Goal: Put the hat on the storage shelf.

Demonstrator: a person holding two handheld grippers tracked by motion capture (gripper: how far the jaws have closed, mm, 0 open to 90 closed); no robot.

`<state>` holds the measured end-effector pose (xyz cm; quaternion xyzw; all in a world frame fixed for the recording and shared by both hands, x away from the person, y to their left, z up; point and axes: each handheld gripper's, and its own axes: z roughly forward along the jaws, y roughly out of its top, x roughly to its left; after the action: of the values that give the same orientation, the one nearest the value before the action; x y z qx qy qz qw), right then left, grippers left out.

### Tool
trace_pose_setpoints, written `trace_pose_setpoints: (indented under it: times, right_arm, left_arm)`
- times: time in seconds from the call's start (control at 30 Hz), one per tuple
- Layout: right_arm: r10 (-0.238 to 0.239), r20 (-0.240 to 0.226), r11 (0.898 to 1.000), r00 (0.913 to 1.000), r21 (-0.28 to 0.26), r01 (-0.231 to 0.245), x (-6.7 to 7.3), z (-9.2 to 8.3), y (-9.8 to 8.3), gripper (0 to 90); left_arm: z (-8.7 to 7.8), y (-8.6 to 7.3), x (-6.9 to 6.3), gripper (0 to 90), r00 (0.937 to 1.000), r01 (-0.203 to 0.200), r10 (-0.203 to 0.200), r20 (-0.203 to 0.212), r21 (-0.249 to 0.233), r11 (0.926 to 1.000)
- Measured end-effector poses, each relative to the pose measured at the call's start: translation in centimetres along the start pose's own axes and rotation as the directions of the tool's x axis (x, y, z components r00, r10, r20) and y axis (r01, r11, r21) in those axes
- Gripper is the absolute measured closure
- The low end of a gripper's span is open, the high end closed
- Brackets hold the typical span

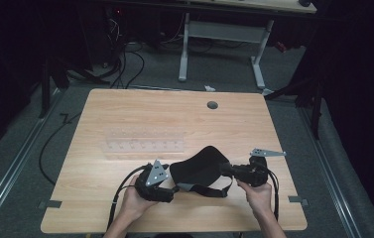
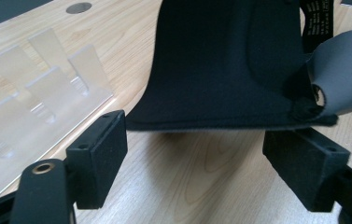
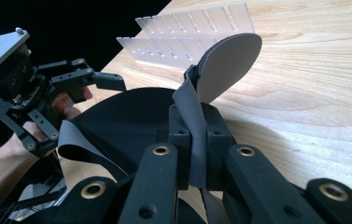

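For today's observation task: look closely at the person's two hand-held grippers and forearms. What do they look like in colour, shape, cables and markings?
Both are black. The left hand-held gripper carries a grey three-cornered plate with small holes; the right hand-held gripper has one too. Each has two blocky black jaws on linkage arms with brass-coloured rivets. A black cable trails from each towards the table's near edge. The forearms are bare, with no sleeves in view.

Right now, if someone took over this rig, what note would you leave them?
Right tongs: shut on the grey strap of the black mask, at the mask's right end.
Left tongs: open, at the mask's near edge, not gripping; the mask hangs just beyond the pads.
Mask sits near the table's front middle, partly lifted. Clear rack lies behind it, with nothing in it.
Done: one strap grasped.
Left: probably take the other end with the left tongs, then handle the mask as needed.
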<state>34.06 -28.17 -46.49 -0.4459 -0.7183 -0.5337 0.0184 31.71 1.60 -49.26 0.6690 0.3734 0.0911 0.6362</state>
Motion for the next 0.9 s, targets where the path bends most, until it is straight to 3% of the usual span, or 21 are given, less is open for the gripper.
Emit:
trace_pose_setpoints:
  times: [0.17,0.33,0.9]
  right_arm:
    - [-0.008,-0.009,1.0,0.9999,0.003,0.009,0.4,0.1,0.3,85.5]
    - [-0.018,-0.043,1.0,0.9989,0.007,0.018,1.1,0.4,0.4,85.4]
    - [-0.02,-0.079,1.0,0.9967,0.016,0.021,2.0,1.2,1.2,85.3]
  left_arm:
    - [0.1,0.0,0.1,27.4,0.9999,-0.004,0.004,-0.011,-0.002,1.0]
    - [0.0,0.2,-0.2,39.0,0.9999,-0.003,0.004,0.015,-0.005,1.0]
    - [0.3,0.6,-0.4,50.3,0.9995,-0.011,0.01,0.029,0.015,0.9998]
